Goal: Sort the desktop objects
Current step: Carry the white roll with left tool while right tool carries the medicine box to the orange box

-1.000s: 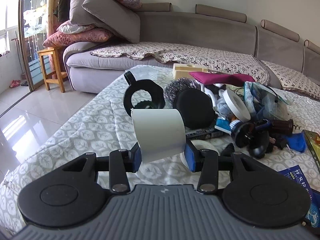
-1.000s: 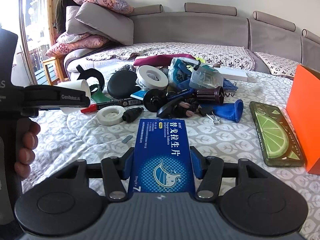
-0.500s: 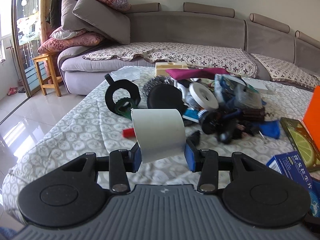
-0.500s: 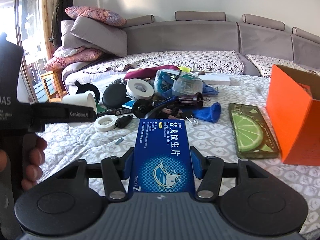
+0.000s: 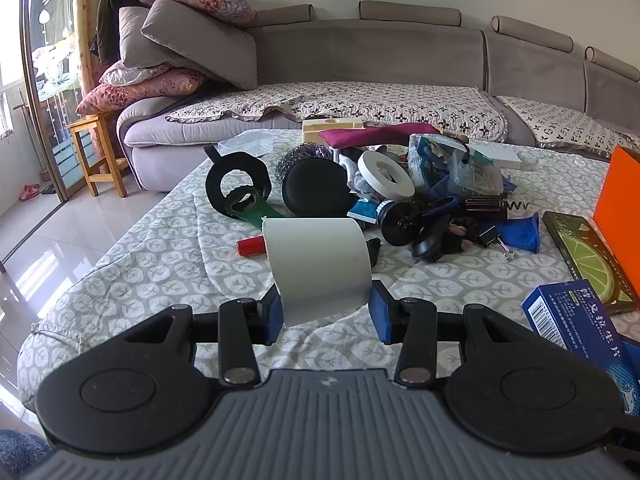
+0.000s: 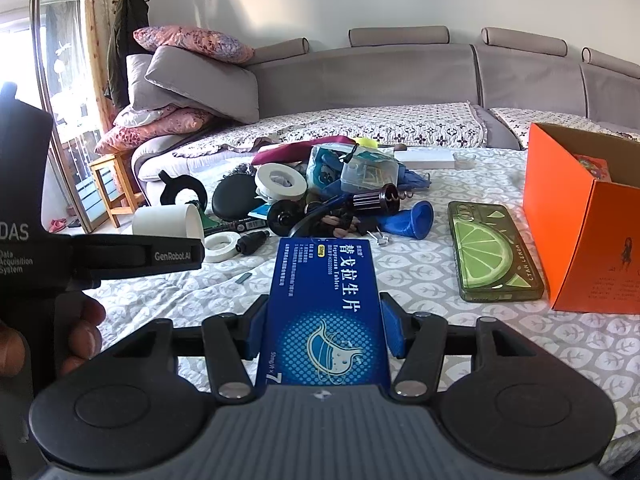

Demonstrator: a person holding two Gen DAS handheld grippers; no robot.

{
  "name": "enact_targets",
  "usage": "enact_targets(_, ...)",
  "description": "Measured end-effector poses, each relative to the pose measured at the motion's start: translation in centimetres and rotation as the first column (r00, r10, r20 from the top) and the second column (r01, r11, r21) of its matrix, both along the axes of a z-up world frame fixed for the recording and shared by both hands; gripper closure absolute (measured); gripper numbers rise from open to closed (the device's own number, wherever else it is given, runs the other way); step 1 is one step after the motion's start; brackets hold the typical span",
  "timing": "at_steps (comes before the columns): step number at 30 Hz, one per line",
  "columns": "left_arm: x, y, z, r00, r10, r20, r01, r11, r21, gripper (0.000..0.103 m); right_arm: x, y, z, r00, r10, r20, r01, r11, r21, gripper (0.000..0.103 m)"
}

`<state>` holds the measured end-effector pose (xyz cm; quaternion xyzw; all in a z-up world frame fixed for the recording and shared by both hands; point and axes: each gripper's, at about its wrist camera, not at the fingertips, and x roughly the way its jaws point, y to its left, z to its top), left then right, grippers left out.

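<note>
My left gripper (image 5: 326, 308) is shut on a white roll (image 5: 320, 264) and holds it above the patterned bedspread (image 5: 160, 264). In the right wrist view the same white roll (image 6: 166, 220) shows at the left, beyond the left gripper's black body (image 6: 140, 256) and a person's hand (image 6: 80, 332). My right gripper (image 6: 326, 320) is shut on a blue medicine box (image 6: 324, 312), which lies flat between the blue pads. That blue medicine box (image 5: 576, 320) also appears at the lower right of the left wrist view. An open orange box (image 6: 580, 220) stands at the right.
A pile of mixed objects (image 6: 320, 192) sits mid-bed: tape rolls, a black round case, a corkscrew, a blue cone, clips. A lime-print phone case (image 6: 492, 252) lies beside the orange box. A grey sofa (image 5: 360, 60) runs behind. A wooden stool (image 5: 96, 152) stands on the floor at left.
Both grippers moved sideways, so the pile slid left in both views and the orange box came into view at the right. The roll and the blue box stayed gripped.
</note>
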<state>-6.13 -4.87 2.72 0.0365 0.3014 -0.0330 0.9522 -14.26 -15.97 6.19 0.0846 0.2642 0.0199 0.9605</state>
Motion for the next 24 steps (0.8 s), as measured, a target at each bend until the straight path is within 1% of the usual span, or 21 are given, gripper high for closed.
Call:
enact_targets(8,-0.2,-0.2,0.1,1.0,-0.002,0.0,0.002,1.0,0.003,0.06,-0.3,-0.2,0.4,1.0,-0.001,0.014,0.001,1.0,0.008,0.048)
enact_targets(15,-0.9,-1.8,1.2,1.0,-0.03,-0.002,0.03,1.0,0.007,0.06,-0.7,-2.0,1.4,0.998,-0.041,0.041,0.039,0.998,0.038,0.048)
enact_targets(24,-2.7,-5.6,1.6,0.991,-0.131,-0.019,0.131,0.991,-0.013,0.06,-3.3,-6.0,2.3,0.991,-0.115,0.069,0.109,0.99,0.09,0.048)
